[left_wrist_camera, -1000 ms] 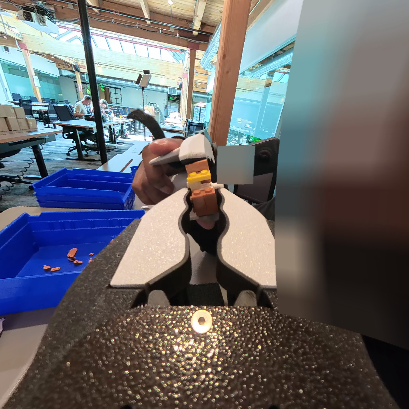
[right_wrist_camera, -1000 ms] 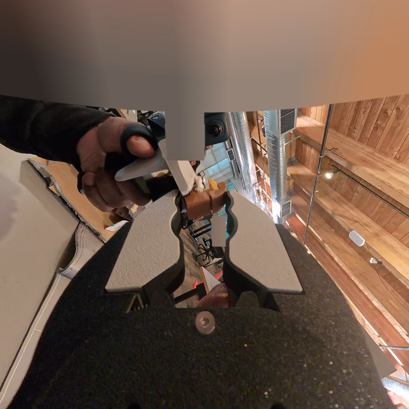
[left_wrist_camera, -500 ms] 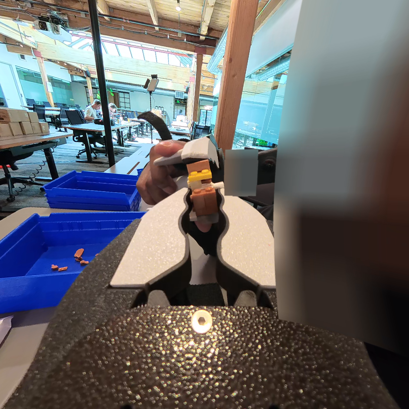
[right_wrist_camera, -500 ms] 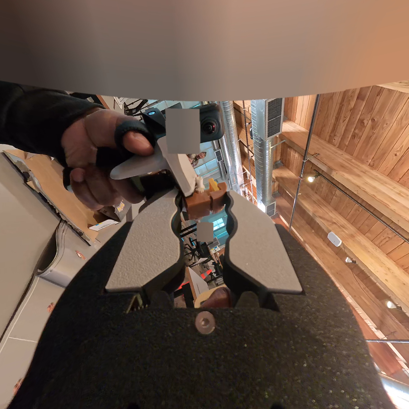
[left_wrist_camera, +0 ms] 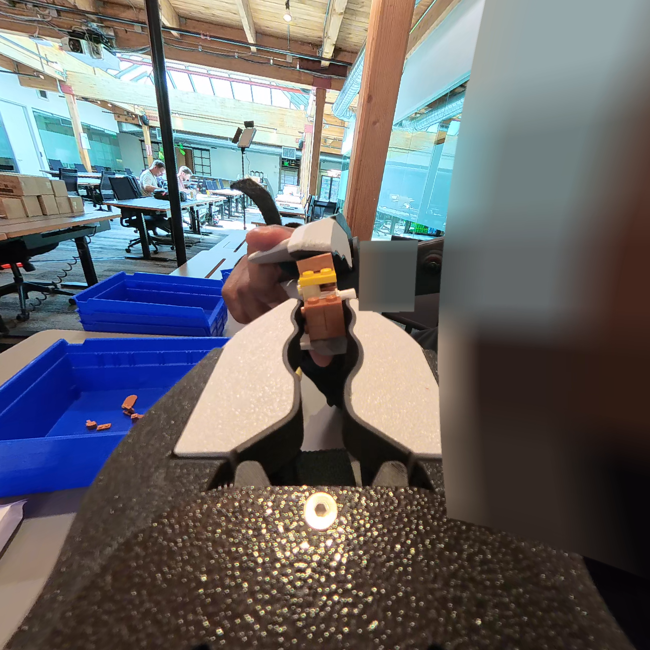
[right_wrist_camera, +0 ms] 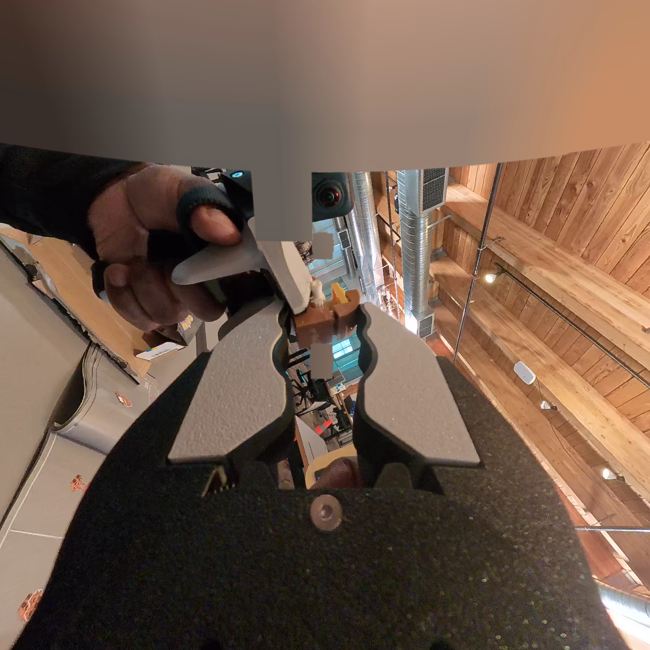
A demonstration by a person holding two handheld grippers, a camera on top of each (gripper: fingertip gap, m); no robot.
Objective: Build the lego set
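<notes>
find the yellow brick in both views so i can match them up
Left wrist view: the yellow brick sits just above centre, in the brown brick stack above the left gripper.
Right wrist view: the yellow brick pokes up slightly above centre, above the right gripper.
Shared landmark: the white peg sticking out of the stack beside the yellow brick.

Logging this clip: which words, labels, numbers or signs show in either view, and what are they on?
I do not copy out writing, so I list only the things that bear it.
White label on a cardboard carton: print too small to read.
Dark box below the hand: yellow lettering, partly hidden.
Stacked cardboard boxes: print too small to read.
Green signs far back: blurred.
Brick model and blue bin: no writing.
</notes>
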